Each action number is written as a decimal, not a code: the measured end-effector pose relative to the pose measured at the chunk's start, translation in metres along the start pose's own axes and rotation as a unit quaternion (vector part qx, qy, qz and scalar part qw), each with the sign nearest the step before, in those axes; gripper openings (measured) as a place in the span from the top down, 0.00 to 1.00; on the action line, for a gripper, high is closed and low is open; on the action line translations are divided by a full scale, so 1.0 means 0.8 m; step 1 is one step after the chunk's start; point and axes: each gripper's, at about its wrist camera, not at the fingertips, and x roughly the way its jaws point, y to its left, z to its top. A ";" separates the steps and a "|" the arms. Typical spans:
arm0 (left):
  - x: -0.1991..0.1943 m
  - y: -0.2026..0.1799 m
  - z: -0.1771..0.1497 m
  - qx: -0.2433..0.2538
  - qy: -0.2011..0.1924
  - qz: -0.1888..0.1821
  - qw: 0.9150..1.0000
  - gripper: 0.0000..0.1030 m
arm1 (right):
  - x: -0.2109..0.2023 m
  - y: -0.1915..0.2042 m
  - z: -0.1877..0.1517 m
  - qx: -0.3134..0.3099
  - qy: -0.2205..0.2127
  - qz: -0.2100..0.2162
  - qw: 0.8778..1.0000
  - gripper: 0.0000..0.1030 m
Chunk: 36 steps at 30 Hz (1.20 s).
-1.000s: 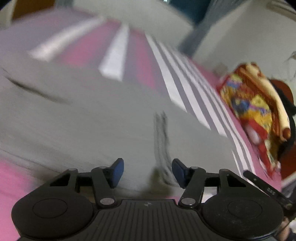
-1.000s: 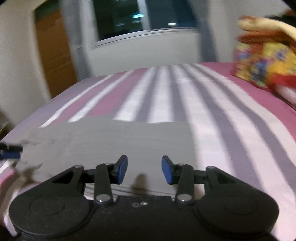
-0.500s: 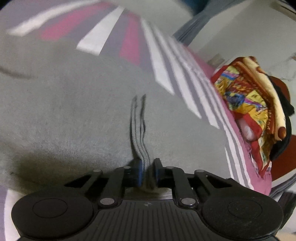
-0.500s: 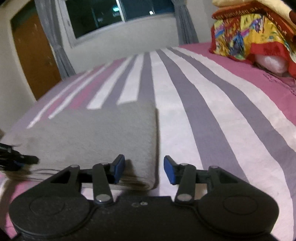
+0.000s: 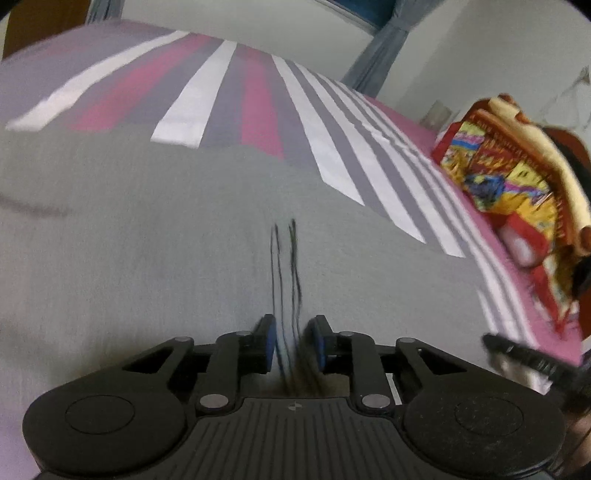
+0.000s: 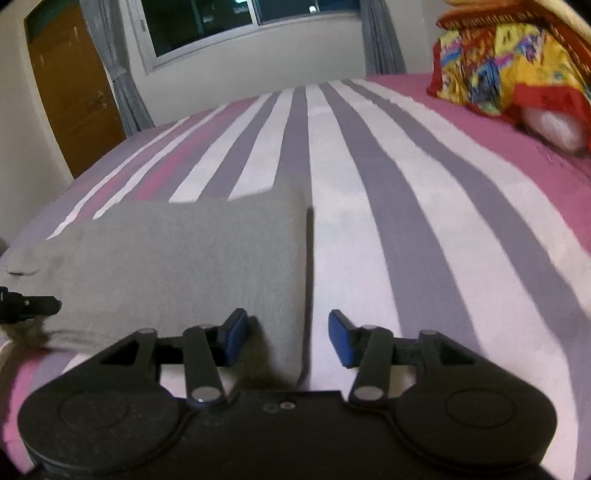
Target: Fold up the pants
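so the grey pants (image 6: 177, 258) are already folded into a thick stack on the striped bed (image 6: 369, 192), my left gripper (image 5: 293, 347) pinching its near edge, right gripper (image 6: 284, 336) half open around the corner, another fold probably left.

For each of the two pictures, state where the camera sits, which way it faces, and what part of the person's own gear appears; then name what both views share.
Left wrist: sits on the left gripper, facing down across the grey pants towards the striped bedsheet; its jaws pinch a ridge of the fabric.
Right wrist: sits on the right gripper, facing along the bed to the window and door; its jaws are open, straddling the pants' edge.
Shared: pants, bedsheet, colourful bedding pile; each view catches the other gripper's tip at its edge.
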 end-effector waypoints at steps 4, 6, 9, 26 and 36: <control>0.028 -0.009 0.040 0.022 0.005 0.017 1.000 0.64 | 0.042 -0.007 0.044 0.010 0.004 -0.009 1.000 0.51; 0.040 -0.013 0.056 0.025 0.010 0.024 0.999 0.50 | 0.066 -0.012 0.065 0.024 0.004 -0.013 1.000 0.51; 0.053 -0.013 0.059 0.017 0.014 0.030 0.999 0.49 | 0.091 -0.018 0.078 0.041 0.014 -0.019 0.999 0.45; -0.176 0.133 -0.094 -0.099 -0.191 0.027 0.976 0.47 | -0.076 -0.069 -0.020 0.070 -0.055 -0.008 0.996 0.43; -0.167 0.308 -0.092 -0.304 -0.210 -0.016 0.929 0.32 | -0.070 -0.074 -0.021 0.089 -0.047 -0.021 0.995 0.42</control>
